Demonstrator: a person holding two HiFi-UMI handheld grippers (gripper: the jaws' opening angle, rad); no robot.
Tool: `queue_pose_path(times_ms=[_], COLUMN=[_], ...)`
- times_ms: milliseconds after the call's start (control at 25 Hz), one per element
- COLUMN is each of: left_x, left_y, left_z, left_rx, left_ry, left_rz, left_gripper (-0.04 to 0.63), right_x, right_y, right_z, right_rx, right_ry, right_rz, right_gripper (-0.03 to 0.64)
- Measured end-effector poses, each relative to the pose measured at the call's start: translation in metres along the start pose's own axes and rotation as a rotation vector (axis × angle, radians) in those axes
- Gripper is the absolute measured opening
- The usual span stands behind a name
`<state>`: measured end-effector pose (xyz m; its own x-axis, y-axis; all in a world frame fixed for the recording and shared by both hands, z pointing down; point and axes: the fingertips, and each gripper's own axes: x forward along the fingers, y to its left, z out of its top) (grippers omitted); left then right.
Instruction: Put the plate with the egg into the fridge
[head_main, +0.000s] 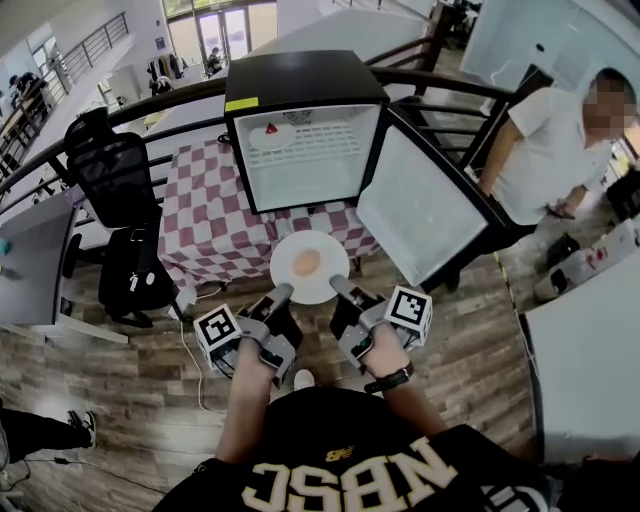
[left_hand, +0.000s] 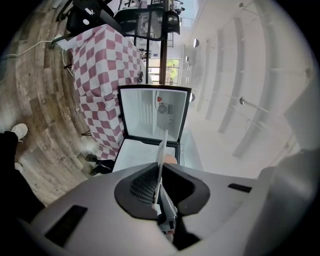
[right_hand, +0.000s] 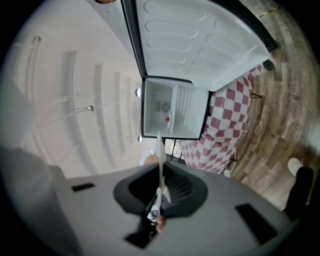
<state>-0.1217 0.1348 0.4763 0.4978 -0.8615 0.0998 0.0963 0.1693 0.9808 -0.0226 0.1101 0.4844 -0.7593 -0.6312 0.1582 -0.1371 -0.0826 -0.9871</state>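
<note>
One table (head_main: 215, 215) under a red-and-white checked cloth stood at 12 o'clock from the person in the head view. It carried one black fridge (head_main: 300, 80). The fridge's single door (head_main: 425, 205) was swung wide open toward 2 o'clock, its white inner face showing. Inside the white compartment were one wire shelf (head_main: 310, 160) and, on the back wall, one label with a red mark (head_main: 272, 130).

One bystander in a white shirt (head_main: 550, 150) stood at 2 o'clock, beside the railing. One black office chair (head_main: 110, 165) sat at 10 o'clock, left of the table.

One white plate (head_main: 325, 248) was held in the air just in front of the fridge opening, outside the compartment and below it in the head view. Two hand-held grippers carried it, each with one marker cube. The left hand-held gripper (head_main: 284, 293) was clamped on the rim at about 7 o'clock. The right hand-held gripper (head_main: 338, 287) was clamped on the rim at about 5 o'clock. Each gripper view showed the plate edge-on between closed jaws, with the open fridge beyond.

The plate held one egg (head_main: 307, 263), a brownish oval lying at its centre
</note>
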Motion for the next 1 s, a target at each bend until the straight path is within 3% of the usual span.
queue_pose_path(times_ms=[200, 640, 1000], left_x=[0.004, 0.042, 0.133], left_y=[0.001, 0.036, 0.023], left_z=[0.016, 0.039, 0.075], left_rx=[0.016, -0.086, -0.052], left_ry=[0.036, 0.06, 0.034], left_rz=[0.002, 0.089, 0.124], left_gripper=[0.041, 0.041, 0.041], right_x=[0.015, 0.04, 0.098], right_y=[0.003, -0.033, -0.035], right_z=[0.0, 0.027, 0.112], right_rx=[-0.11, 0.015, 0.09], right_ry=[-0.039, -0.06, -0.033], right_rz=[-0.016, -0.101, -0.075], right_gripper=[0.031, 0.031, 0.031])
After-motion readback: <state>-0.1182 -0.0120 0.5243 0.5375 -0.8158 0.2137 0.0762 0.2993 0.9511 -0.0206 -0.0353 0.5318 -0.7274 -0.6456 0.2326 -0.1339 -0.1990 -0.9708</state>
